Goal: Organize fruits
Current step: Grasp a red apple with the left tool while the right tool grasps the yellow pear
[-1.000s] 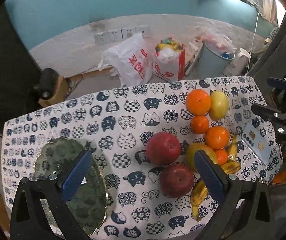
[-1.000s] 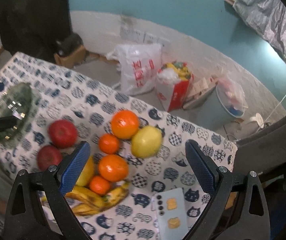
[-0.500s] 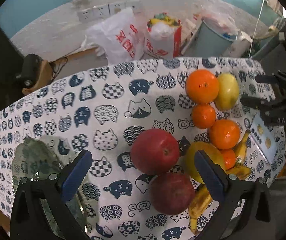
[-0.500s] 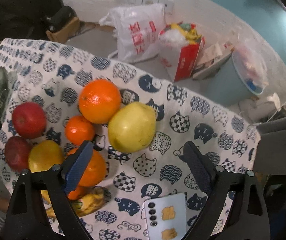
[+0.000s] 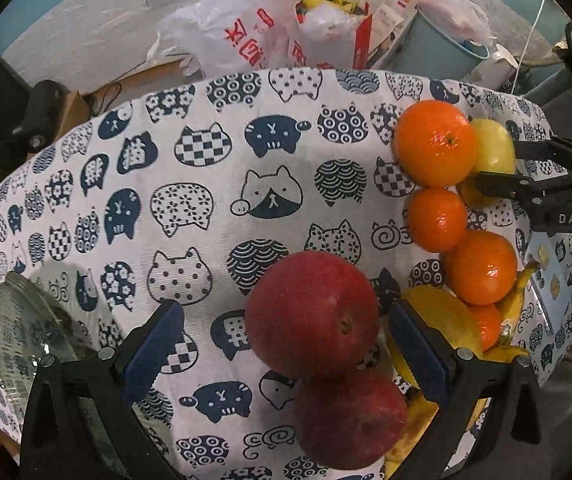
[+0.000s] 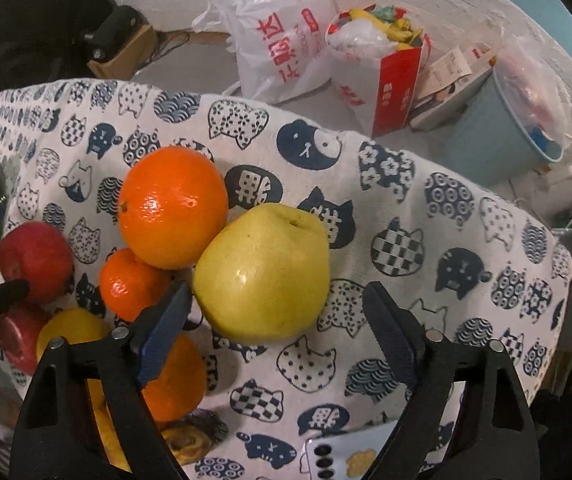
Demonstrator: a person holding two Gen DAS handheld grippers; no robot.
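Observation:
Fruit lies on a cat-print cloth (image 5: pixel 213 184). In the left wrist view my left gripper (image 5: pixel 286 344) is open, its blue pads either side of a red apple (image 5: pixel 312 316); a second red apple (image 5: pixel 350 420) lies nearer. Oranges (image 5: pixel 434 142), a yellow fruit (image 5: pixel 442 320) and bananas (image 5: pixel 520 284) lie to the right. In the right wrist view my right gripper (image 6: pixel 277 332) is open around a yellow-green pear (image 6: pixel 263 272), which touches a large orange (image 6: pixel 173 206). A glass plate (image 5: pixel 33 332) sits at left.
A phone (image 6: pixel 342 458) lies at the cloth's near right edge. Behind the table are a white plastic bag (image 6: pixel 286 48), a red-and-white box (image 6: pixel 382 76) and a blue bucket (image 6: pixel 498 128) on the floor.
Both grippers have moved forward and down toward the fruit. The left now straddles the red apple, the right the pear. Both stay open.

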